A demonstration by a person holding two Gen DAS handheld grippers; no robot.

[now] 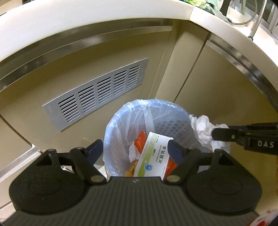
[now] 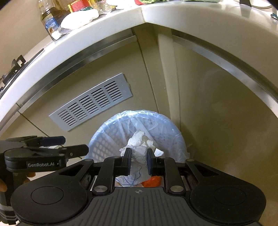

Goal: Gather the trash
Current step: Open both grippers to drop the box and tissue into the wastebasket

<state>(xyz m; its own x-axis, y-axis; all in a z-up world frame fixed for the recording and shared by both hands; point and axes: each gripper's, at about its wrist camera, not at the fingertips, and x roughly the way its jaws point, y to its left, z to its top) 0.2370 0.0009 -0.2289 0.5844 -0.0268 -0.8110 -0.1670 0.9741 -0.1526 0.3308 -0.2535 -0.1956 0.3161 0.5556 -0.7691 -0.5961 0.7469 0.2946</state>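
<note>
A blue mesh bin (image 1: 171, 126) with a clear liner stands on the floor against the cabinet. Inside lie a white and green medicine box (image 1: 154, 157), orange wrappers (image 1: 140, 141) and paper. My left gripper (image 1: 135, 147) hovers open above the bin's near side, and neither pad presses on the box below. In the right wrist view the left gripper (image 2: 73, 145) stands left of the bin (image 2: 104, 144), empty. My right gripper (image 2: 139, 160) is shut on a crumpled white tissue (image 2: 138, 150) over the bin. That tissue (image 1: 202, 128) also shows at the bin's right edge.
A grey vent grille (image 1: 97, 93) sits in the beige cabinet front behind the bin. The white countertop (image 2: 121, 24) curves overhead, with bottles (image 2: 49, 16) and packets on it. The cabinet's inner corner (image 2: 163, 87) stands right behind the bin. A hand (image 2: 3, 185) holds the left gripper.
</note>
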